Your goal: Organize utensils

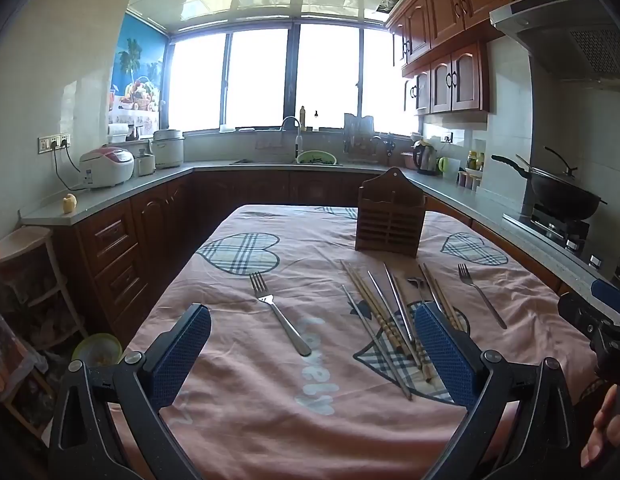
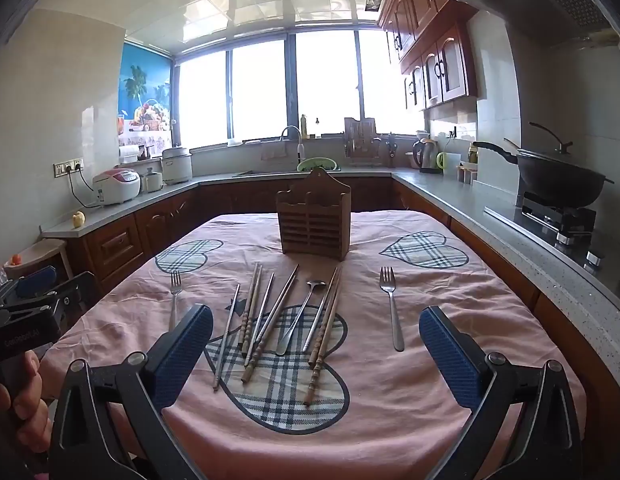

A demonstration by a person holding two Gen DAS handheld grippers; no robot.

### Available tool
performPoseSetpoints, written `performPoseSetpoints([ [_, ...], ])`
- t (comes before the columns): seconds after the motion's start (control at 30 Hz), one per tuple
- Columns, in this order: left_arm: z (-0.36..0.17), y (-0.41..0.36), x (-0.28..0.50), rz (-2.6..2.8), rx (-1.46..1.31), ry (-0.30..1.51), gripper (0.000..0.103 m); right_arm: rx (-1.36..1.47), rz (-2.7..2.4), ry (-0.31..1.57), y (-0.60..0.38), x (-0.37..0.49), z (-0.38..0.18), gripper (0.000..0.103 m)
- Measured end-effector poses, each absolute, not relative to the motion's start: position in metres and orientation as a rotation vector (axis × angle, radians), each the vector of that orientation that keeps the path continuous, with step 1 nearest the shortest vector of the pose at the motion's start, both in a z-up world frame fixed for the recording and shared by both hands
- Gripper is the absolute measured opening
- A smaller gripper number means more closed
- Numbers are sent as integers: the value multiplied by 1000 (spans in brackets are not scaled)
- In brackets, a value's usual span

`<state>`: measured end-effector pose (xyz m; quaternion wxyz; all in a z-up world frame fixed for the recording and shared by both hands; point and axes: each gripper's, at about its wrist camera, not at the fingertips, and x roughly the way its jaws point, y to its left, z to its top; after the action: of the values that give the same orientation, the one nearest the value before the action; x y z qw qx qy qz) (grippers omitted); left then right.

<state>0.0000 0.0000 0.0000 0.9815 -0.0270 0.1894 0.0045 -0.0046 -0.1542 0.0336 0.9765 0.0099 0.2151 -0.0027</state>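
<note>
A pink tablecloth (image 2: 390,400) with plaid hearts covers the table, standing in a kitchen ringed by grey countertop (image 2: 450,196), dark wood cabinets and a wide, blown-out window (image 2: 261,92) at 12 o'clock. A wok (image 2: 558,188) sits on the stove at 3 o'clock; a rice cooker (image 2: 117,186) stands at 10 o'clock.

The wooden utensil holder (image 2: 314,220) stands upright toward the table's far end. Nearer, a loose cluster of chopsticks (image 2: 269,320) — wooden and metal — lies fanned on the central heart, with a small spoon (image 2: 299,316) among them. One fork (image 2: 392,308) lies at 2 o'clock of the cluster, another fork (image 2: 174,296) at 10 o'clock, both apart from it.

The left gripper (image 1: 310,348) and right gripper (image 2: 316,348) both hover above the cloth, jaws spread wide, holding nothing.

In the left view the right finger pad (image 1: 442,352) hides part of the chopsticks — their count is unclear. Glare washes out everything beyond the window.
</note>
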Motion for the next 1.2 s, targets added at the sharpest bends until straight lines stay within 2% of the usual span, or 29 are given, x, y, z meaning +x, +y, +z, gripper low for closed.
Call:
performPoseSetpoints([
  [0.93, -10, 0, 0, 7, -58, 388, 102, 26, 7, 439, -153, -3, 31, 103],
  [1.2, -10, 5, 15, -1, -85, 443, 102, 28, 8, 446, -154, 0, 29, 103],
])
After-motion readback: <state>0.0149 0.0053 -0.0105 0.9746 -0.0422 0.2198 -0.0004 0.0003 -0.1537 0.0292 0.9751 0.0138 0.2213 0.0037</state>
